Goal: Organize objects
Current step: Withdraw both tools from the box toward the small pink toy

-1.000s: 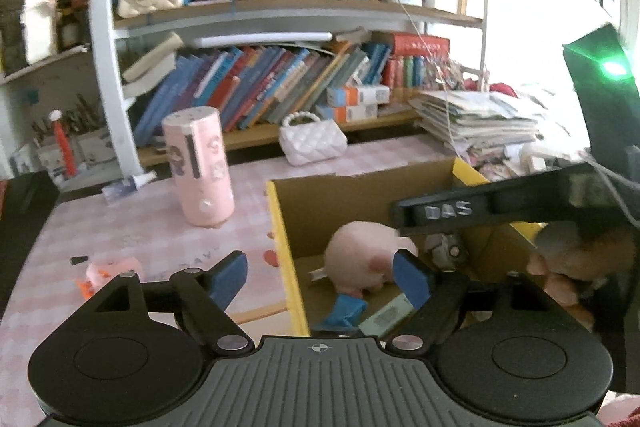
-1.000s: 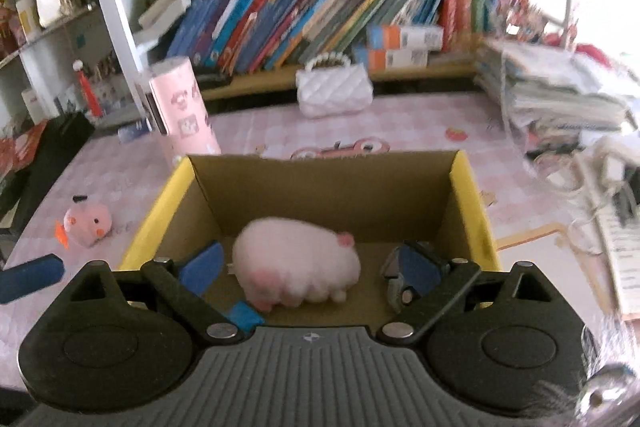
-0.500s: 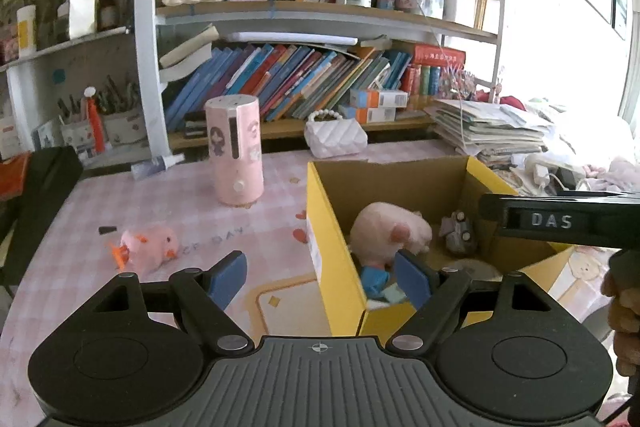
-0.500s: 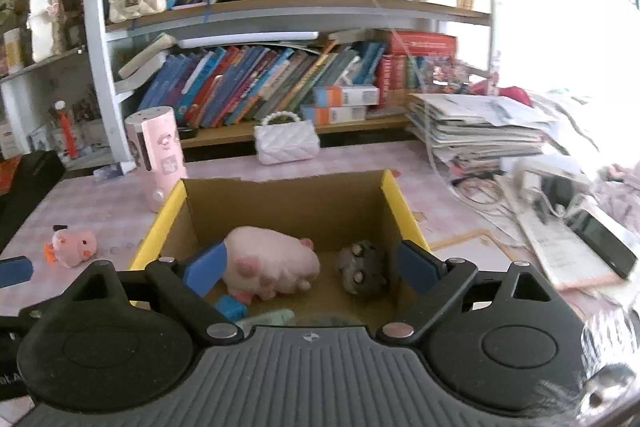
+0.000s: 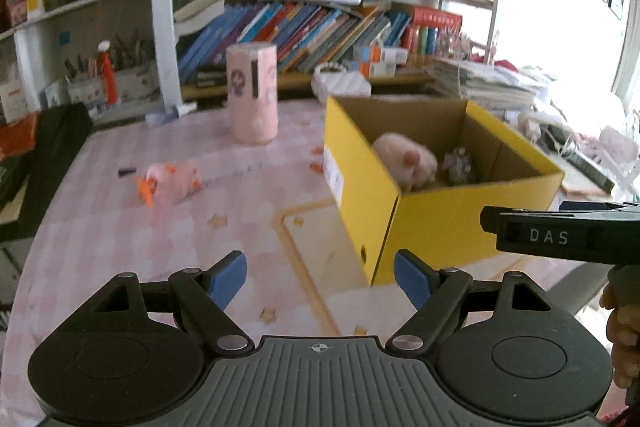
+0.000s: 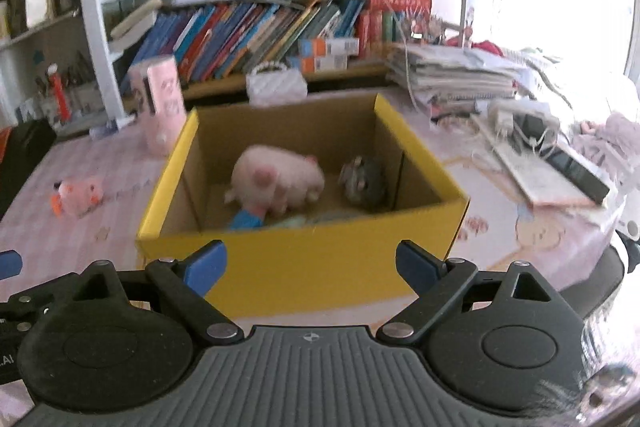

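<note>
A yellow cardboard box (image 5: 436, 215) (image 6: 304, 263) stands on the pink checked table. Inside lie a pale pink plush pig (image 6: 280, 179) (image 5: 404, 159), a small grey plush (image 6: 364, 183) (image 5: 458, 167) and a blue item (image 6: 244, 219). A smaller pink plush with orange parts (image 5: 170, 179) (image 6: 76, 193) lies on the table left of the box. My left gripper (image 5: 320, 277) is open and empty, over the table in front of the box's left corner. My right gripper (image 6: 310, 267) is open and empty, just short of the box's near wall.
A pink cylinder (image 5: 252, 93) and a white quilted handbag (image 6: 276, 85) stand behind the box, in front of a full bookshelf (image 5: 320, 27). Stacked papers (image 6: 452, 75) and cables crowd the table's right side. A black bag (image 5: 52, 151) sits at the left edge.
Both grippers have drawn back from over the box toward the table's near side; the box now lies farther ahead. Neither holds anything.
</note>
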Action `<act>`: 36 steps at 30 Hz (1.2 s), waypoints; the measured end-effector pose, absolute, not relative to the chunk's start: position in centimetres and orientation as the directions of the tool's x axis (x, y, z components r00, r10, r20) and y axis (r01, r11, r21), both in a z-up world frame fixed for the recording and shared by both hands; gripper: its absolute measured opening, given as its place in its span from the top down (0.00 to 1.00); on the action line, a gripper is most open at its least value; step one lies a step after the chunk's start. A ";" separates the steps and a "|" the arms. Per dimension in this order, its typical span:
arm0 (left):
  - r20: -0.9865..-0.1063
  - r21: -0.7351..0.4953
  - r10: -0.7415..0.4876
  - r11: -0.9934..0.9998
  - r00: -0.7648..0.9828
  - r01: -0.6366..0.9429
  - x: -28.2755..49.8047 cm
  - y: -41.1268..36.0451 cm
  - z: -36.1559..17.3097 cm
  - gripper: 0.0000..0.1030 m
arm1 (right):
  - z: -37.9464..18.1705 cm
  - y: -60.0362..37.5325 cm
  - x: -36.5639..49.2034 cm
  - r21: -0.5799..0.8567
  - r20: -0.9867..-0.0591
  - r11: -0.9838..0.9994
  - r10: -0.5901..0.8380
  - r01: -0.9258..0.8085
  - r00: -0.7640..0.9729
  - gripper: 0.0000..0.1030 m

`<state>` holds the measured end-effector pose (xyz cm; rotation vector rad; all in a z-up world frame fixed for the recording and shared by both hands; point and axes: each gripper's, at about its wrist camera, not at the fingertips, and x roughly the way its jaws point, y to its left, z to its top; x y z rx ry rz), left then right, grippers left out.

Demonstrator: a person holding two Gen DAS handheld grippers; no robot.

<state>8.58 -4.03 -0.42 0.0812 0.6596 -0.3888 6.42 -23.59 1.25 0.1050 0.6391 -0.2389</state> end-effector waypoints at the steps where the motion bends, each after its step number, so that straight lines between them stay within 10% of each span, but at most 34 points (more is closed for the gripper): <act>1: -0.619 -0.050 -0.325 0.925 0.715 0.377 8.4 -3.7 -0.6 0.19 | 1.0 -23.0 6.0 0.018 -0.606 0.969 -0.185 0.246 0.774 0.11; 36: -0.668 -0.059 -0.231 0.964 0.707 0.259 2.5 5.2 -1.8 0.19 | -1.0 -12.4 0.7 0.056 -0.663 0.998 0.018 0.025 0.748 0.12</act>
